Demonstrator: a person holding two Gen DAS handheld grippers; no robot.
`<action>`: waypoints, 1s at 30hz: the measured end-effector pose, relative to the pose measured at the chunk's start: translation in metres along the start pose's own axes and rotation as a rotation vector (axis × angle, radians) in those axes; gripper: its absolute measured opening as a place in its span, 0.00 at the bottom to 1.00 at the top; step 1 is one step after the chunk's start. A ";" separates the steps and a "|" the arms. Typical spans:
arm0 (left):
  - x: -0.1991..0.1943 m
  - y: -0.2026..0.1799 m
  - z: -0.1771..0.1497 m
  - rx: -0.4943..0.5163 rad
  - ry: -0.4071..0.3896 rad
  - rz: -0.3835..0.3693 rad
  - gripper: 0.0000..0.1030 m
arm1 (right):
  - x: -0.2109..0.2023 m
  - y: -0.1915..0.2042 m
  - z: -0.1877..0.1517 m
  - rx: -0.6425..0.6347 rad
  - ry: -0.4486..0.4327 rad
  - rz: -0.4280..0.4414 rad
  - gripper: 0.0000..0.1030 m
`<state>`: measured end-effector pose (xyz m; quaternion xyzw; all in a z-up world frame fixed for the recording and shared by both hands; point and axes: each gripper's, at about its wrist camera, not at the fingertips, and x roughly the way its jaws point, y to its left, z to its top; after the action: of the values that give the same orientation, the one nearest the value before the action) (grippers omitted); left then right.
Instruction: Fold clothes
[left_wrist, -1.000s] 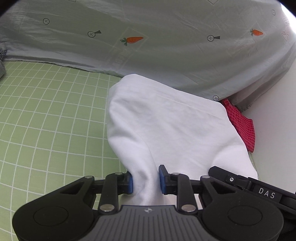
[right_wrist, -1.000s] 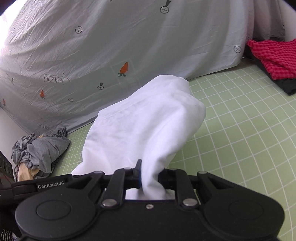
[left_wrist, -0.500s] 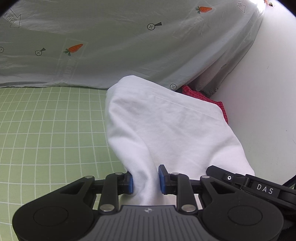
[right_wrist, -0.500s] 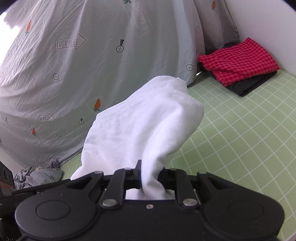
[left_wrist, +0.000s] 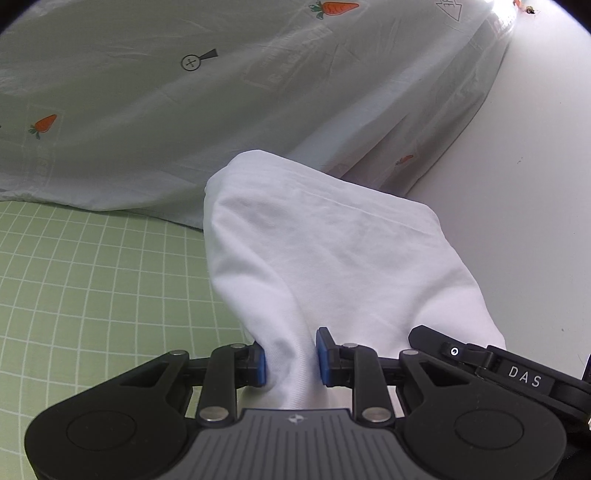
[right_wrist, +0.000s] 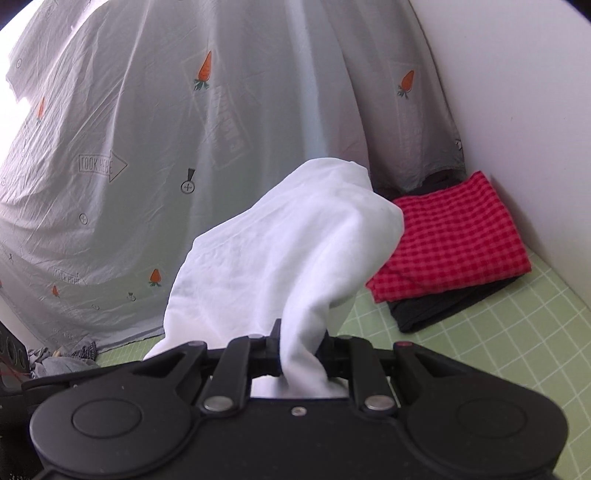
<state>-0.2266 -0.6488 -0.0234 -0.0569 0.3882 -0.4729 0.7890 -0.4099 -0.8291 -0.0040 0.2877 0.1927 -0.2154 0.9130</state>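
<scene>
Compared with one second earlier, both views have swung toward the white wall (right_wrist: 517, 92): the folded red checked cloth (right_wrist: 454, 236) on its black garment (right_wrist: 443, 302) now appears close ahead in the right wrist view. The left gripper (left_wrist: 290, 356) stays narrow, its blue-padded fingers (left_wrist: 322, 356) clamping the white fabric garment (left_wrist: 325, 258). The right gripper (right_wrist: 301, 350) likewise pinches it (right_wrist: 295, 254). The garment hangs above the green gridded worktop (left_wrist: 92, 295), before the grey carrot-print sheet (left_wrist: 184, 110).
</scene>
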 end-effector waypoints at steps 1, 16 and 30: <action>0.013 -0.009 0.007 -0.001 -0.009 -0.015 0.26 | 0.002 -0.010 0.010 -0.001 -0.016 -0.004 0.15; 0.260 -0.062 0.083 0.120 0.064 0.053 0.37 | 0.162 -0.169 0.124 0.001 -0.080 -0.251 0.30; 0.247 -0.038 0.031 0.152 0.151 0.180 0.70 | 0.162 -0.164 0.029 -0.145 0.083 -0.450 0.80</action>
<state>-0.1708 -0.8737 -0.1225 0.0738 0.4132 -0.4313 0.7986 -0.3513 -1.0144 -0.1318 0.1797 0.3042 -0.3871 0.8517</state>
